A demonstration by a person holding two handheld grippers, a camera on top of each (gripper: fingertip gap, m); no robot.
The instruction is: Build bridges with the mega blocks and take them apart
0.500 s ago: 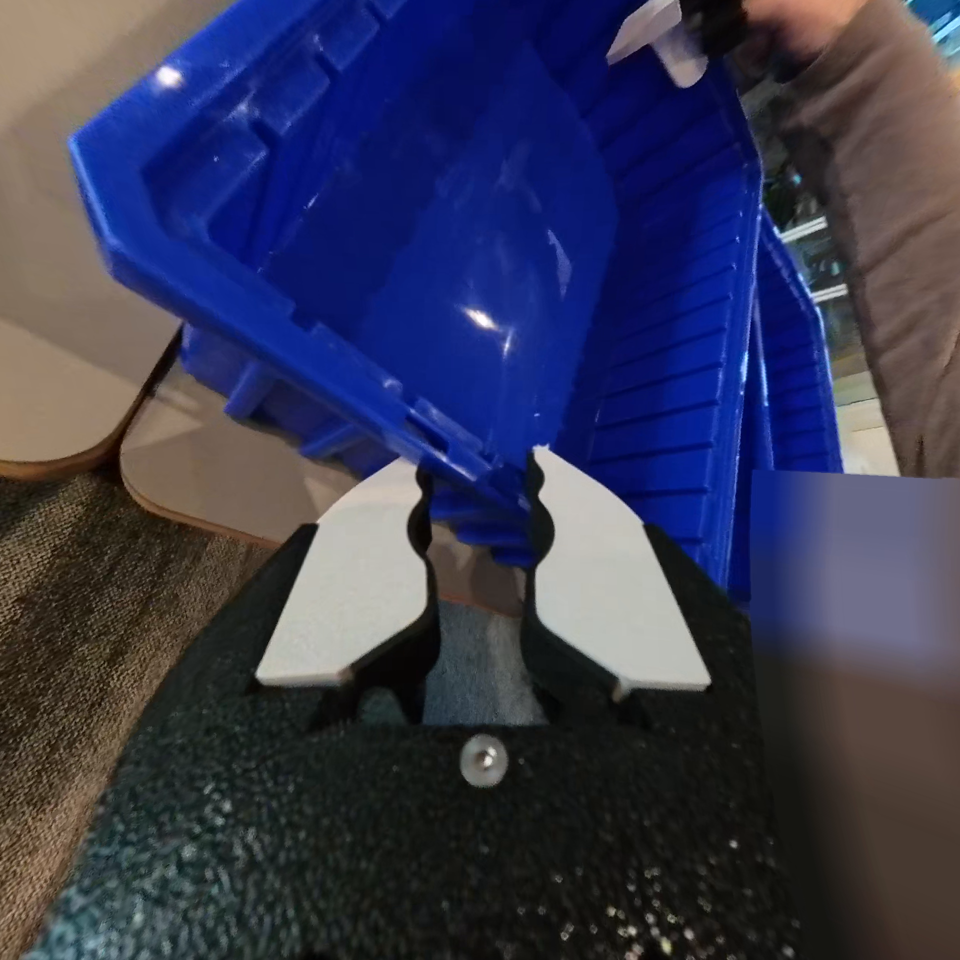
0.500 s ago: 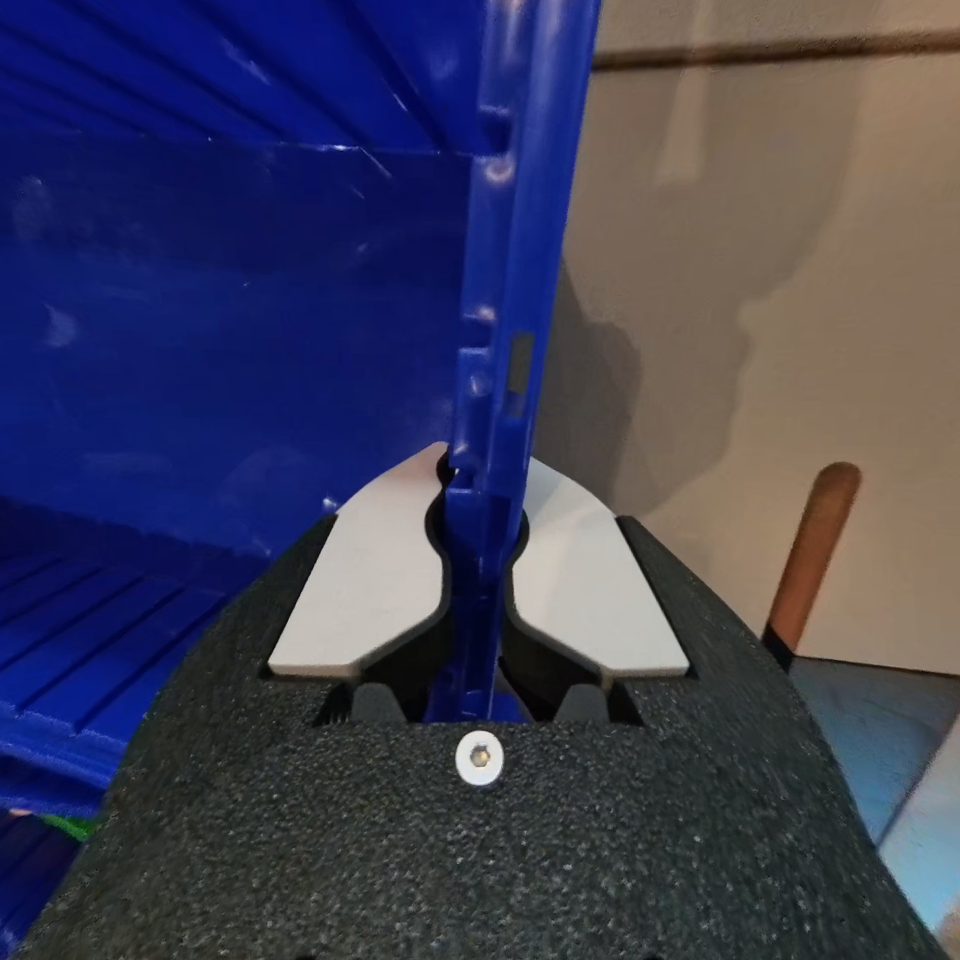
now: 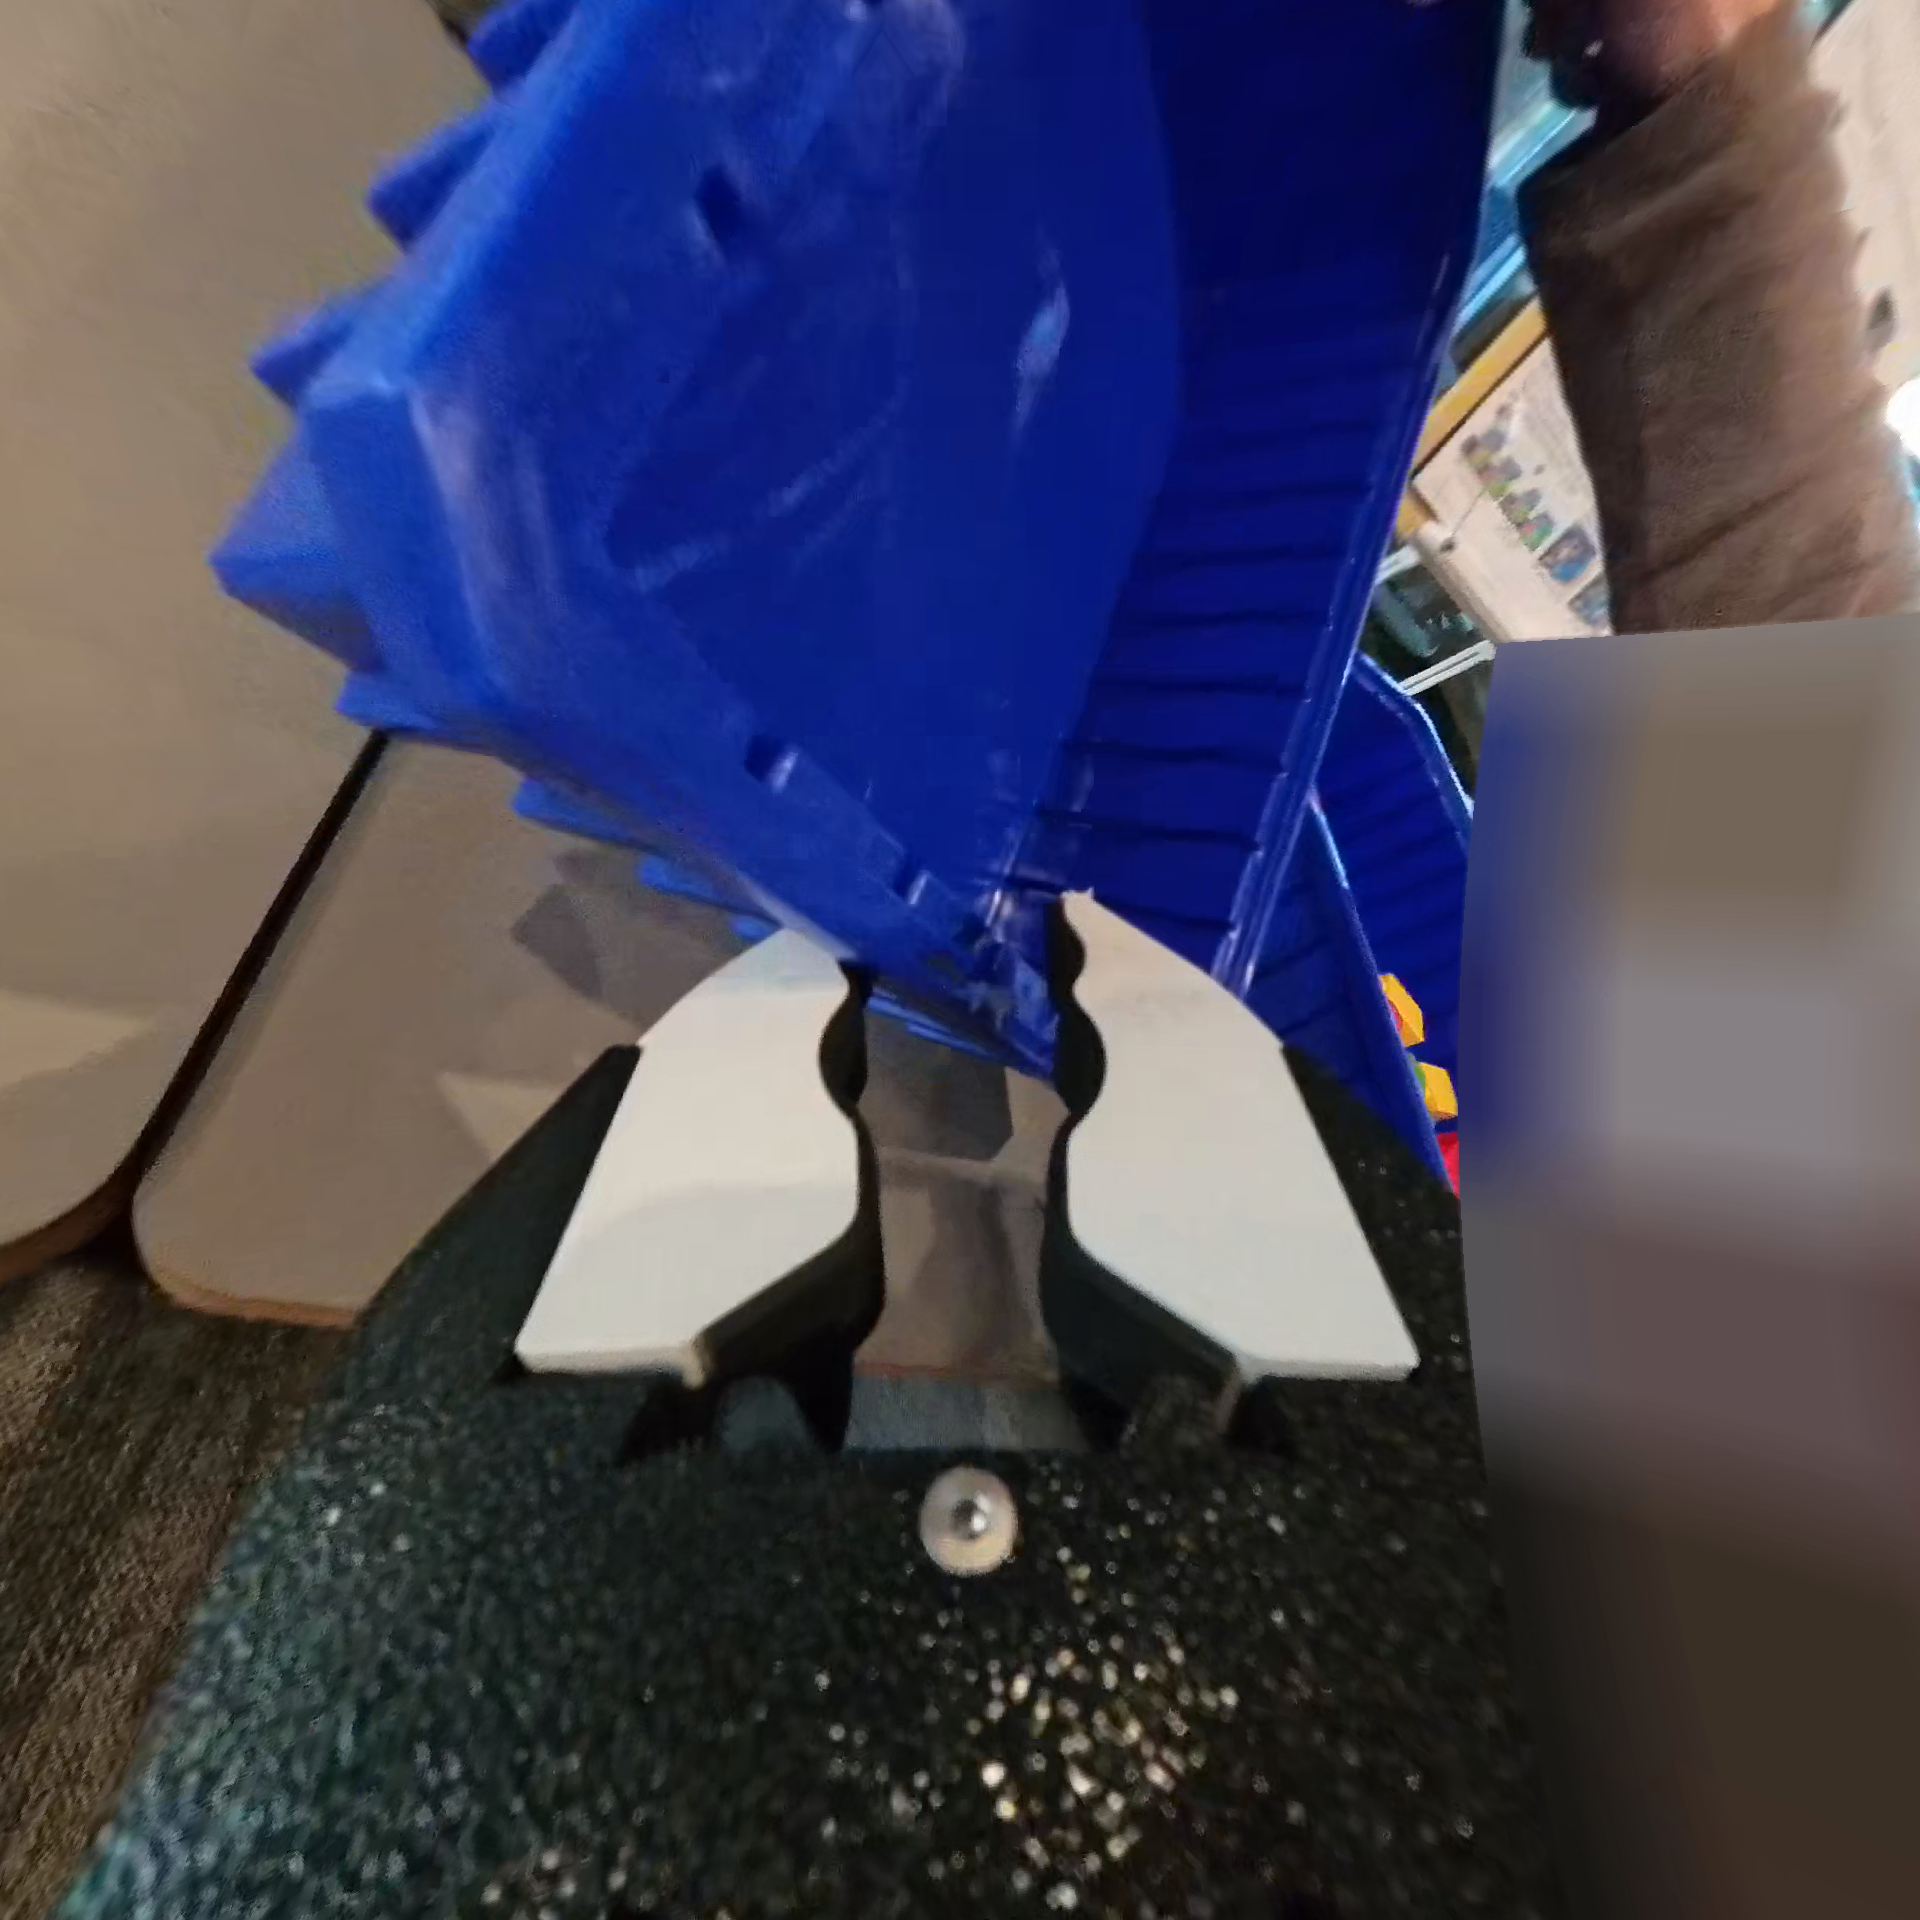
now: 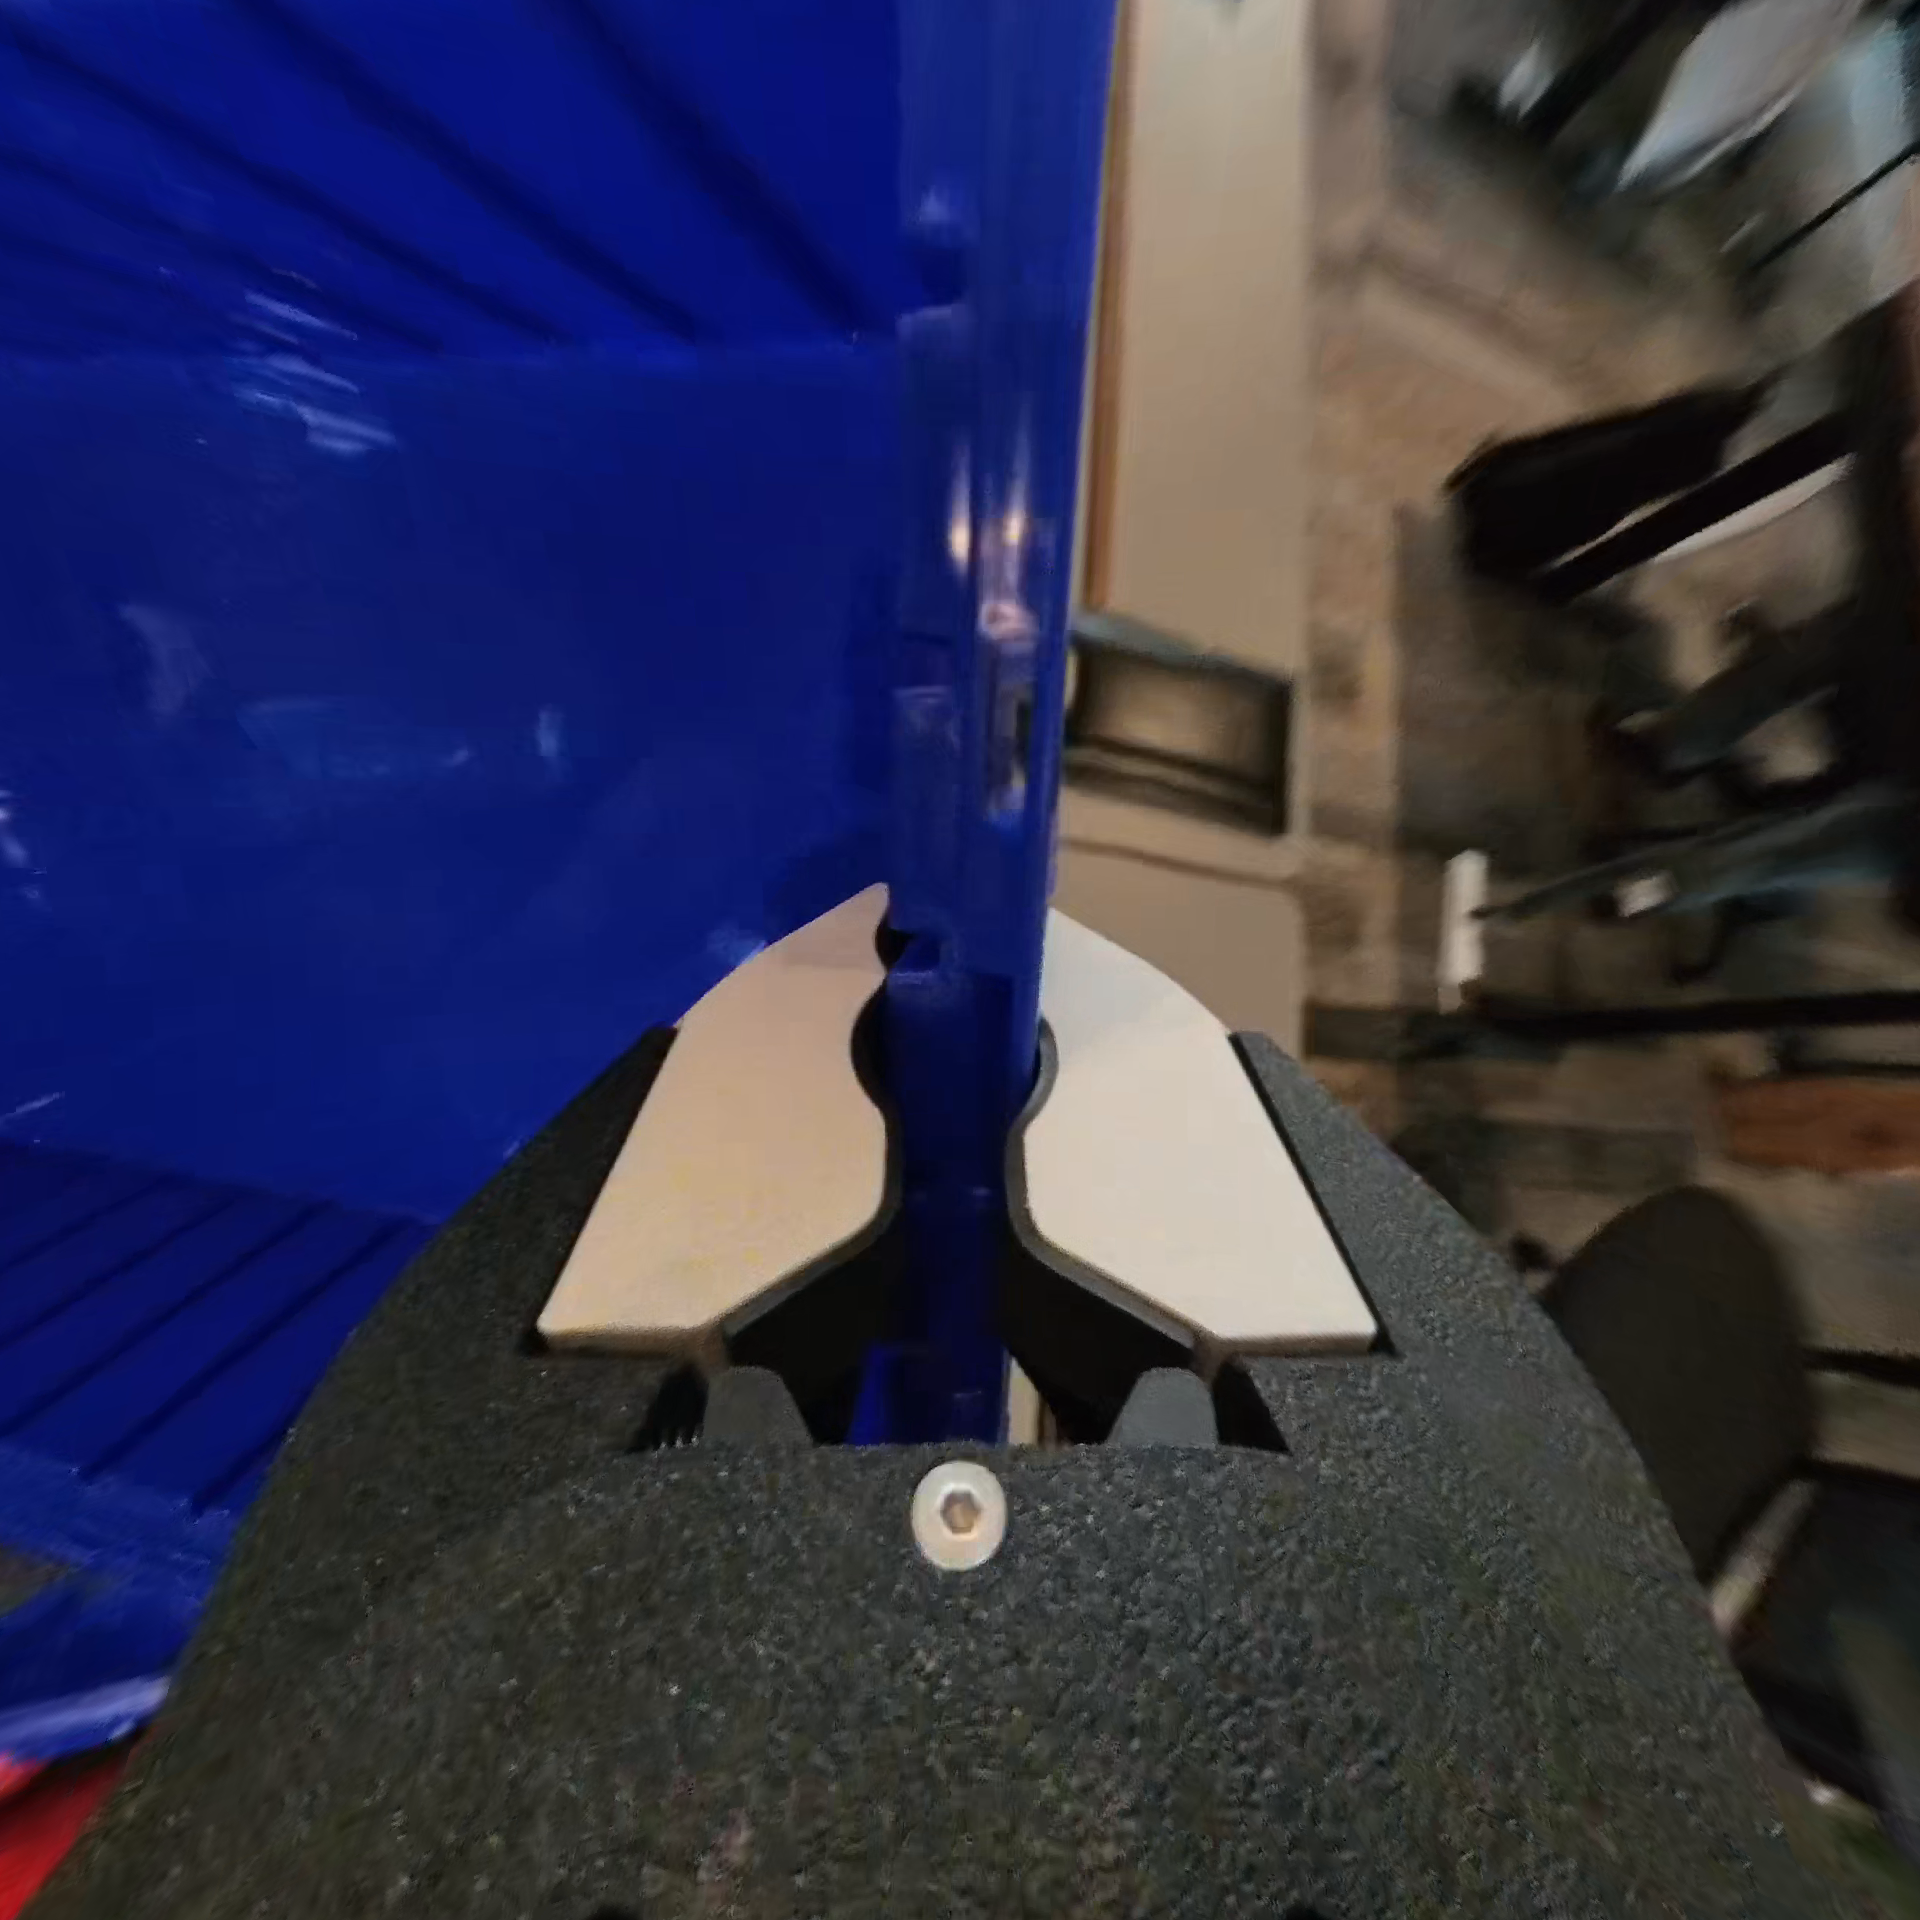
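Note:
A large blue plastic bin point(image 3: 831, 468) is held up off the table and tilted steeply, and I see no blocks in the part of its inside that shows. My left gripper point(image 3: 956, 940) is shut on the bin's lower rim corner. My right gripper point(image 4: 966, 925) is shut on the bin's side wall point(image 4: 977, 623), which stands upright between its fingers. Small yellow and red mega blocks point(image 3: 1405, 1013) peek out low at the right of the left wrist view, behind the bin. A red patch point(image 4: 52, 1808) shows at the bottom left of the right wrist view.
A second blue bin point(image 3: 1392, 831) sits behind the tilted one. A pale table point(image 3: 343, 1039) with a rounded edge lies below, over grey carpet point(image 3: 135, 1507). A person's brown sleeve point(image 3: 1714, 364) is at the upper right. Blurred shelving and a dark chair point(image 4: 1683, 1351) are at the right. About 40 centimeters separates my left fingertips from my right.
The bin has tipped further and swung, with both grippers still clamped on it. The right wrist view has turned from a plain wall towards the room's shelving. Both views are motion-blurred.

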